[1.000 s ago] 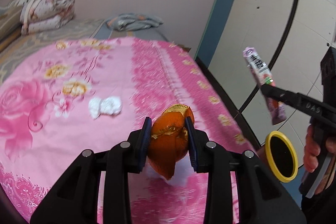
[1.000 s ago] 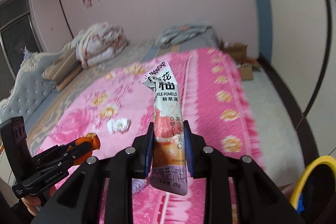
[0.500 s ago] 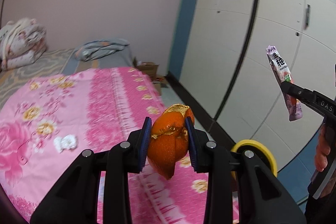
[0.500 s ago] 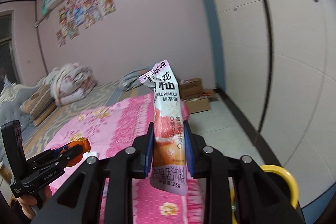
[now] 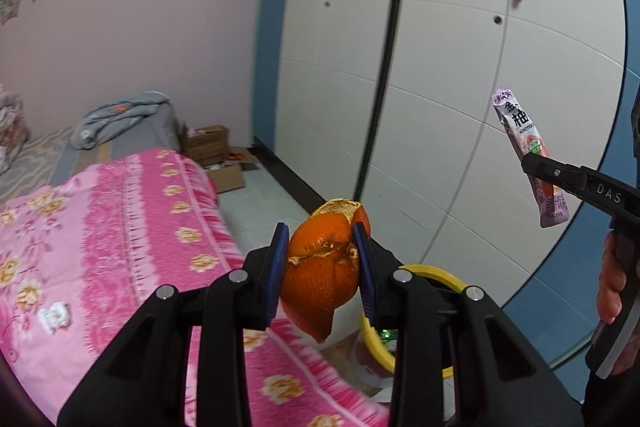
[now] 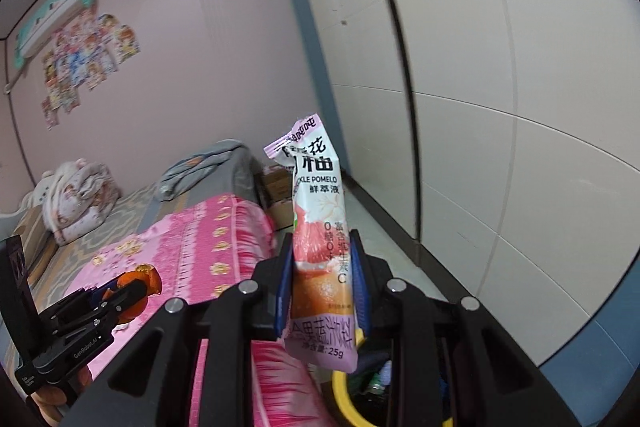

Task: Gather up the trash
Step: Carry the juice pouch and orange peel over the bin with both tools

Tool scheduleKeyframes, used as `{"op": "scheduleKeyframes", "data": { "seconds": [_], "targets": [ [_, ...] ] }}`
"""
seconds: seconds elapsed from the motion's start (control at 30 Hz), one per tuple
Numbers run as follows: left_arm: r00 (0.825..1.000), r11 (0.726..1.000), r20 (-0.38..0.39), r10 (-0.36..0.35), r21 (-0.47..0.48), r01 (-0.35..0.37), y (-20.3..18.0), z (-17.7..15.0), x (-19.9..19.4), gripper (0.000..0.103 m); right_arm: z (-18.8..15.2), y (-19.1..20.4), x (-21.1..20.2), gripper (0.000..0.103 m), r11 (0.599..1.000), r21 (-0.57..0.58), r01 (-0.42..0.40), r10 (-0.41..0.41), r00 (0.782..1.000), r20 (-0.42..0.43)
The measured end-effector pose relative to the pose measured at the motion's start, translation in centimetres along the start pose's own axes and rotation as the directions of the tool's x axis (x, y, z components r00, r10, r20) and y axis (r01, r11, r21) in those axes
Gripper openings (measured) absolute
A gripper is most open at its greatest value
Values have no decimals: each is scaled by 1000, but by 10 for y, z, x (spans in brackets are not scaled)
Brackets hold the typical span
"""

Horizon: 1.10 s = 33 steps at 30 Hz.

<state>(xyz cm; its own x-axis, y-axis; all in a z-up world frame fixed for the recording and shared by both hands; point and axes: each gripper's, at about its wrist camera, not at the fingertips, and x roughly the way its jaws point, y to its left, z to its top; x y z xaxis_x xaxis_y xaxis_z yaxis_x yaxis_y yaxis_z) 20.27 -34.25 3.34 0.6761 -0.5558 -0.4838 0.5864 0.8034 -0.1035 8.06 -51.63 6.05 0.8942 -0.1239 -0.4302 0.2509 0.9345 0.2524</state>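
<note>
The left gripper point(image 5: 323, 269) has its jaws clenched on a piece of orange peel point(image 5: 322, 271), held in the air past the foot edge of the bed point(image 5: 120, 227); the peel's torn point hangs below the blue pads. The right gripper point(image 6: 323, 277) grasps a pink drink sachet point(image 6: 320, 239) upright by its lower half, its crimped top leaning left. Directly below both, a yellow-rimmed bin point(image 5: 424, 273) stands on the floor beside the bed's corner, but the gripper bodies cover most of it: only arcs of the rim and a few scraps inside show, too dark to name. A small white crumpled thing point(image 5: 54, 315) lies on the pink floral cover near the left edge of the left wrist view, blurred. A hand point(image 5: 612, 283) on the right gripper's handle is cut off at the frame edge.
</note>
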Motion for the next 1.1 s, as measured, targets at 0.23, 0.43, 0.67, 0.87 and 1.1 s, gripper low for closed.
{"op": "scheduleKeyframes", "data": {
  "seconds": [0.23, 0.43, 0.67, 0.87, 1.1],
  "targets": [
    [997, 998, -69, -45, 29, 47, -31, -7, 61, 31, -13, -45, 21, 24, 997, 47, 65, -64, 997, -34],
    [985, 996, -152, -81, 27, 86, -50, -30, 114, 31, -31, -77, 46, 24, 991, 73, 111, -105, 991, -78],
    [966, 992, -233, -113, 33, 124, -72, -60, 160, 31, -62, -107, 69, 25, 980, 116, 162, -148, 981, -124],
    [945, 986, -295, -144, 33, 160, -89, -85, 191, 31, -83, -126, 83, 25, 966, 154, 205, -179, 970, -167],
    [931, 979, -318, -182, 28, 201, -99, -100, 206, 33, -96, -141, 86, 25, 958, 169, 232, -203, 963, -175]
  ]
}}
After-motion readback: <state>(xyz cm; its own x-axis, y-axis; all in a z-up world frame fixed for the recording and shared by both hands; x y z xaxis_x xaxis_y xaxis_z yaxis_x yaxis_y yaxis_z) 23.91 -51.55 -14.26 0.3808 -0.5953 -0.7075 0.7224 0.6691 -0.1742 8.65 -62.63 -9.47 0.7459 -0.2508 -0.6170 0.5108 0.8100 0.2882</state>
